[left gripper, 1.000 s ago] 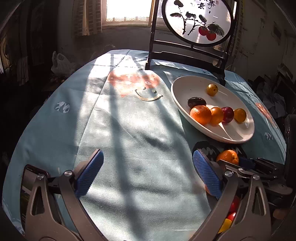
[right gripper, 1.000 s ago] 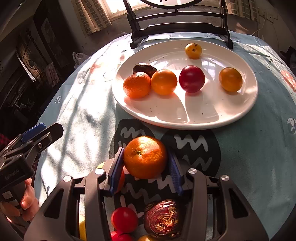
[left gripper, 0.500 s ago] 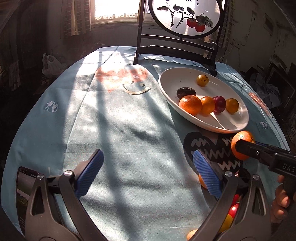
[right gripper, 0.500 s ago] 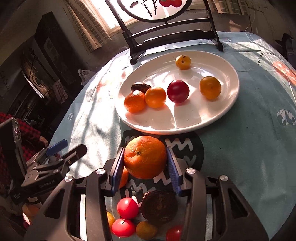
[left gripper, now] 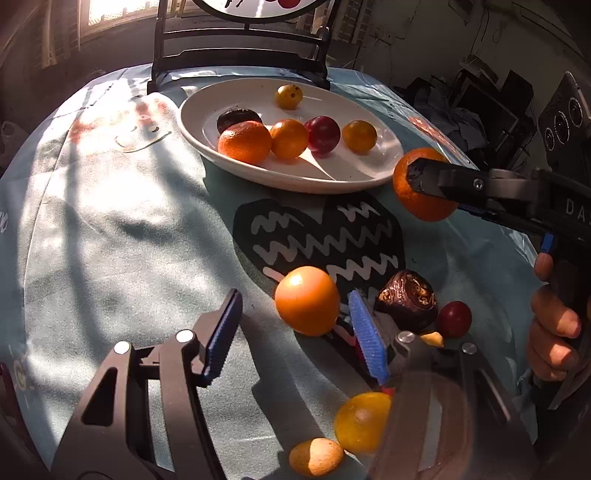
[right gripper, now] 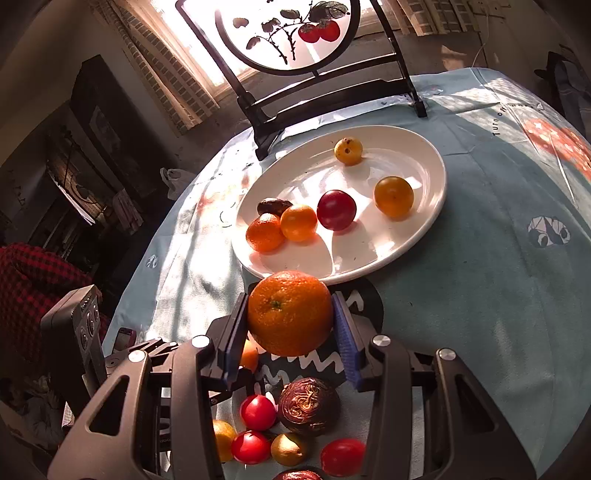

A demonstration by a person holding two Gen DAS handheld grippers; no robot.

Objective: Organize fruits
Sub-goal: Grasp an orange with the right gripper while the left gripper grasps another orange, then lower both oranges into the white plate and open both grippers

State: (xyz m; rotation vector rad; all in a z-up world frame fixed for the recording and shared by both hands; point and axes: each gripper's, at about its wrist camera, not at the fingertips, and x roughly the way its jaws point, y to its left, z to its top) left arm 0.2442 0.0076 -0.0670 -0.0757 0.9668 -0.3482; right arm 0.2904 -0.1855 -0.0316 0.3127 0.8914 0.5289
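The white oval plate (right gripper: 424, 236) on the blue tablecloth (left gripper: 110, 240) holds six fruits. From left to right in the right wrist view these are a dark wrinkled fruit (right gripper: 274, 206), a mandarin (right gripper: 264, 232), a smooth orange fruit (right gripper: 298, 222), a red plum (right gripper: 336, 209), an orange-yellow fruit (right gripper: 393, 196) and, at the far rim, a small spotted yellow fruit (right gripper: 348, 150).

The left gripper (left gripper: 295, 332) is closing, its blue pads still apart. A smooth orange fruit (left gripper: 307, 300) lies on the cloth between them, nearer the right pad; no contact shows. The right gripper (right gripper: 291, 328) is clamped on a large orange (right gripper: 290, 312), held clear of the cloth just short of the plate's near rim.

The left wrist view alone shows a person's fingers (left gripper: 554, 332) on the right gripper's handle, and a yellow fruit (left gripper: 364, 421) and a tan fruit (left gripper: 316, 456) near the table edge. The right wrist view alone shows the painted round screen (right gripper: 291, 33) behind the plate, and loose fruit under the gripper: red tomatoes (right gripper: 258, 412) and a wrinkled brown passion fruit (right gripper: 308, 405).
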